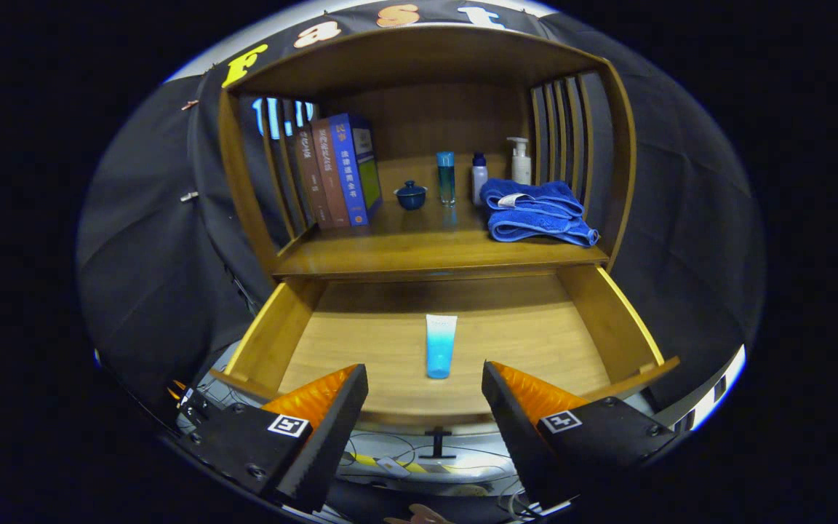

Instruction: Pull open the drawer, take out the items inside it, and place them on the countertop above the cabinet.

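Above the pulled-out drawer [612, 324], tongs [425, 386] hover spread wide and empty, tube [440, 346] lying just ahead.

Black cloth wall [150, 240] surrounds a wooden cabinet [244, 182].

Three books [335, 171], three bottles [447, 177], one tube [440, 346], one towel [535, 211], one lidded cup [411, 195]

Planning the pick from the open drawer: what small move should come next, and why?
Probably ease the gripper forward and down over the tube. The drawer is already pulled out, the jaws stand open and empty, and the tube lies just ahead, centred between them.
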### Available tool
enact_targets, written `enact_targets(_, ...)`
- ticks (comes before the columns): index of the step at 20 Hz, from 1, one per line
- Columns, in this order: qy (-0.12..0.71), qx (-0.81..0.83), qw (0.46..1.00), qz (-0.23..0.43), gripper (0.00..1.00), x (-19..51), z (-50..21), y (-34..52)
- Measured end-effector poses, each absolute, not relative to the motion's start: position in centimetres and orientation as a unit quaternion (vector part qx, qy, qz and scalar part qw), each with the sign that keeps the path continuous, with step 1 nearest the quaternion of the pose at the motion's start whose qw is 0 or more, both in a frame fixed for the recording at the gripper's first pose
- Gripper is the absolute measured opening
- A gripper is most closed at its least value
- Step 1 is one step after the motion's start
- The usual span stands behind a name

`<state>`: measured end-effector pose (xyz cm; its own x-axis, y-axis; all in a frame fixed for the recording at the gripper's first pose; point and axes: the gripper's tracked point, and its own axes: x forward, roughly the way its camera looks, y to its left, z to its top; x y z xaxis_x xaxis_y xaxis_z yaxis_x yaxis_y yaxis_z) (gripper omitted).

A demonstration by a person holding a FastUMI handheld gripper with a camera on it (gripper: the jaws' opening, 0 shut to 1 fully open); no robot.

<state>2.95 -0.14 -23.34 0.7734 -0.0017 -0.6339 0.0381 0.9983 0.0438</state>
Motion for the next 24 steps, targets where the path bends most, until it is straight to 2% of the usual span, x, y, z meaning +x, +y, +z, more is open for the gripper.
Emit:
enact_targets(8, 0.471, 0.032, 0.881, -0.026, 1.0, 10.9, -29.9, -0.5)
enact_targets(14, 0.562, 0.01, 0.826, -0.047, 0.99, 11.8, -36.1, -1.6)
enact_targets(21, 0.616, 0.004, 0.784, -0.082, 1.0, 11.2, -39.3, -3.0)
enact_targets(24, 0.625, 0.005, 0.776, -0.084, 0.83, 11.2, -40.2, -3.0)
